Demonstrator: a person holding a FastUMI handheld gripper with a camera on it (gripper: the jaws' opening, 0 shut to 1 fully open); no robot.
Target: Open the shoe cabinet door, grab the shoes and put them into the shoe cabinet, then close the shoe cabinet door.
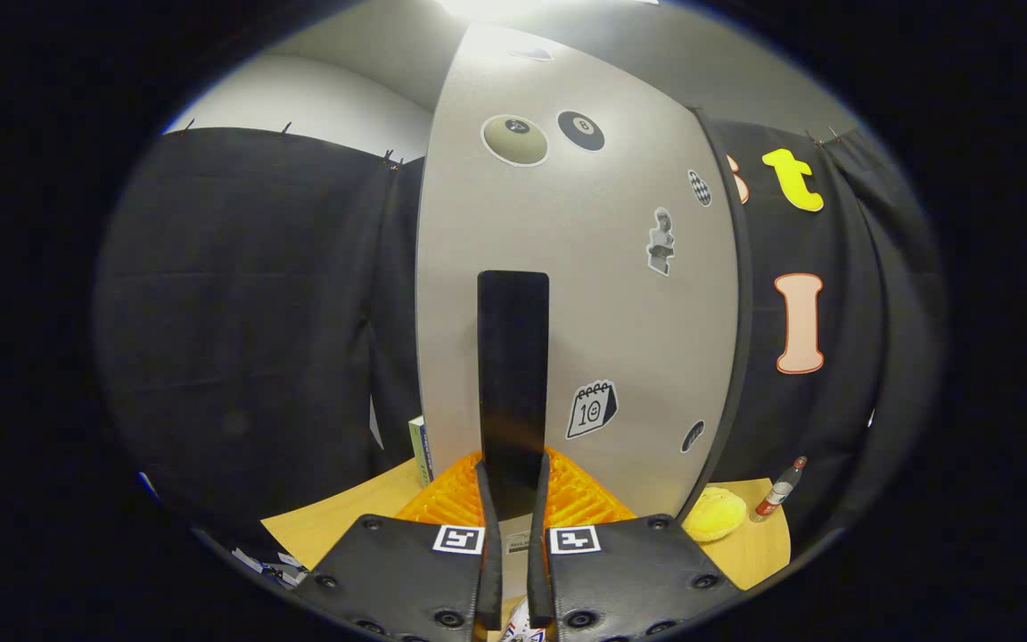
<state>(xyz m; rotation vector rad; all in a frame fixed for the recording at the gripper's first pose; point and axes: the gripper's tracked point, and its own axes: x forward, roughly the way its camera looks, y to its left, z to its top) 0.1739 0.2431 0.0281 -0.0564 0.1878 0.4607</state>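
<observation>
Pinching the tall black flat handle (513,383) of the grey sticker-covered shoe cabinet door (585,294), my hand-held gripper (513,486) has its two black fingers (487,508) drawn close together, one on each side of the handle's lower end. The door stands upright straight ahead of the fingers. An orange ribbed plastic mat (580,499) lies on the wooden bench (326,526) just beneath them. Off to the right, a yellow plush toy (715,515) and a small red-capped bottle (778,490) rest on the bench.
</observation>
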